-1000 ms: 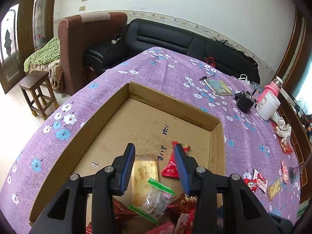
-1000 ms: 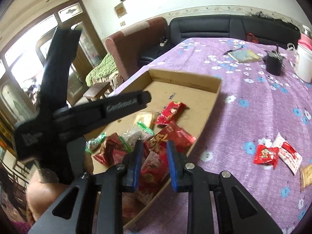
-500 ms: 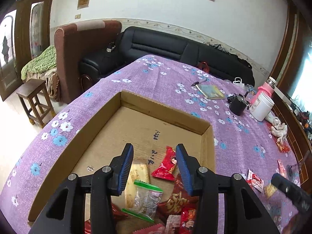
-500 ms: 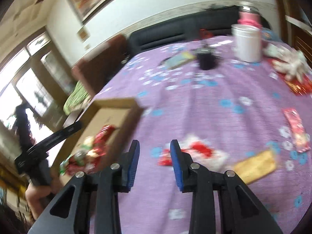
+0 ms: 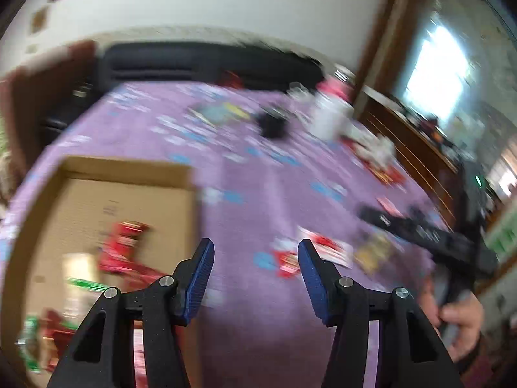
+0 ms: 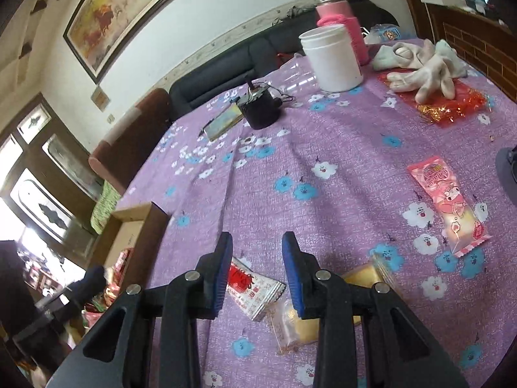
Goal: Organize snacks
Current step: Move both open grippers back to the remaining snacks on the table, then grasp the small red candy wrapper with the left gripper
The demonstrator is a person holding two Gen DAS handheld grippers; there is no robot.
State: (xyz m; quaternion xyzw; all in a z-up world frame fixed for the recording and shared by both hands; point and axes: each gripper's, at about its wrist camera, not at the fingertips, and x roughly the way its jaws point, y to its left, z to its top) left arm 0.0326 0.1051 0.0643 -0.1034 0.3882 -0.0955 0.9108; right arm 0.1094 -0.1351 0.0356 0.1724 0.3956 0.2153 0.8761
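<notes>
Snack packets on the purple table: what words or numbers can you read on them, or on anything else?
None can be read for sure.
Pink packet: cartoon and print at the top, too small to read.
Red-and-white packet: red patch with marks, partly behind the right tool, unreadable.
Yellow packet: no print visible.
Box: dark scribble on its floor, blurred.

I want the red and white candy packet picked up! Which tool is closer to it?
Right. The right tool hangs just over the red and white packet, open. The left tool, also open, sits farther back, nearer the cardboard box.
</notes>
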